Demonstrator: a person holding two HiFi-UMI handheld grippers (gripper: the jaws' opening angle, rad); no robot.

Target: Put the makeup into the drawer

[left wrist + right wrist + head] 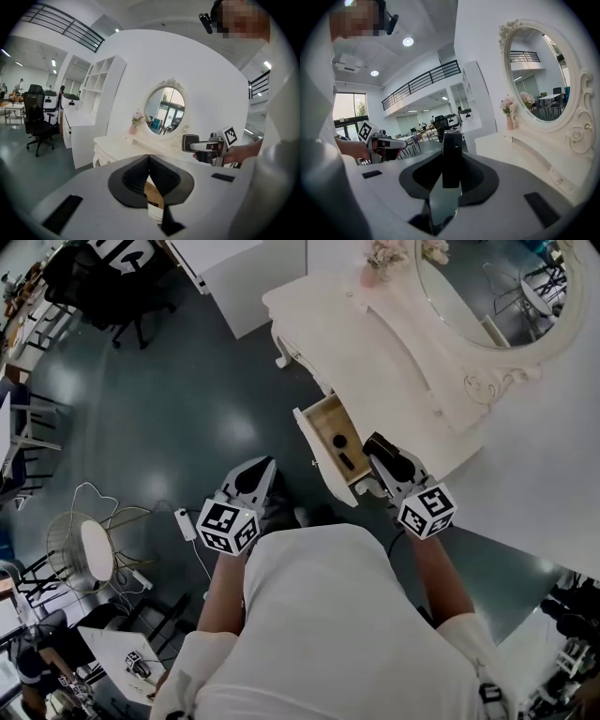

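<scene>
The white vanity table [375, 362] has one drawer [323, 418] pulled out, with a wooden bottom and two small dark makeup items [342, 451] lying in it. My right gripper [380, 448] hovers at the drawer's right side, shut on a flat black makeup case [451, 164] that stands upright between its jaws. From the left gripper view the same case [190, 143] shows at that gripper's tip. My left gripper [262, 470] is over the floor left of the drawer, jaws pressed together with nothing in them [149, 161].
An oval mirror [487, 287] and a flower vase [380, 263] stand on the vanity. On the floor to the left are a wire stool [94, 545] and a power strip with its cable [185, 521]. A black office chair [103, 287] stands further off.
</scene>
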